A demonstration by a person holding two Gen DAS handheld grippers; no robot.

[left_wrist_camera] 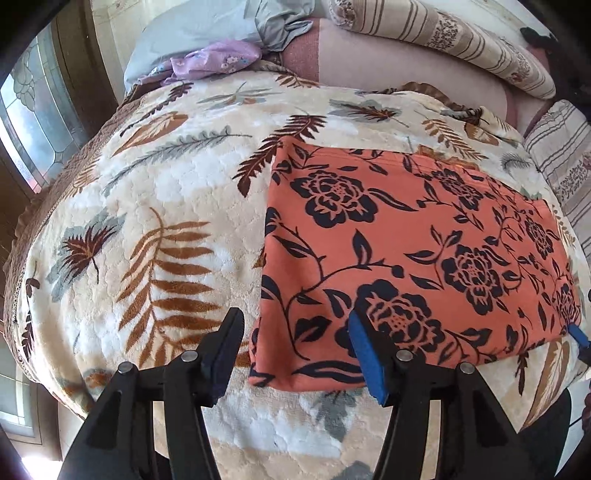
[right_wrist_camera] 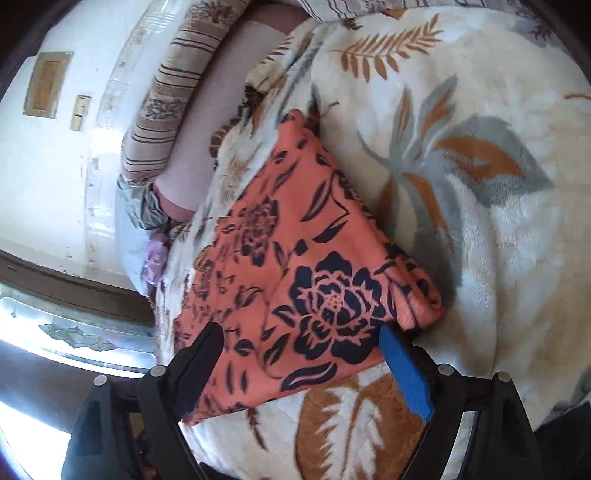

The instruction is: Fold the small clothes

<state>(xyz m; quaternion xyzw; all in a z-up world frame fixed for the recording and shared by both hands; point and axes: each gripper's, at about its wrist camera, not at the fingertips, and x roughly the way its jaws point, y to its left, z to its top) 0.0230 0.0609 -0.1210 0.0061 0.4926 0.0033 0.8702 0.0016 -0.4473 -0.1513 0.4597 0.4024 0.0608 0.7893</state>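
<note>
An orange garment with dark blue flowers (left_wrist_camera: 413, 251) lies folded flat in a rectangle on the leaf-patterned blanket (left_wrist_camera: 155, 206). My left gripper (left_wrist_camera: 295, 328) is open, its jaws straddling the garment's near left corner just above the cloth. In the right wrist view the same garment (right_wrist_camera: 295, 266) lies under my right gripper (right_wrist_camera: 299, 343), which is open with its jaws spread over the near edge. The right gripper's blue pad also shows at the right edge of the left wrist view (left_wrist_camera: 578, 334).
A purple floral garment (left_wrist_camera: 214, 61) and a grey cloth (left_wrist_camera: 236, 26) lie at the far end of the bed. Striped pillows (left_wrist_camera: 458, 40) sit at the back right. A window (left_wrist_camera: 33, 114) is on the left past the blanket's edge.
</note>
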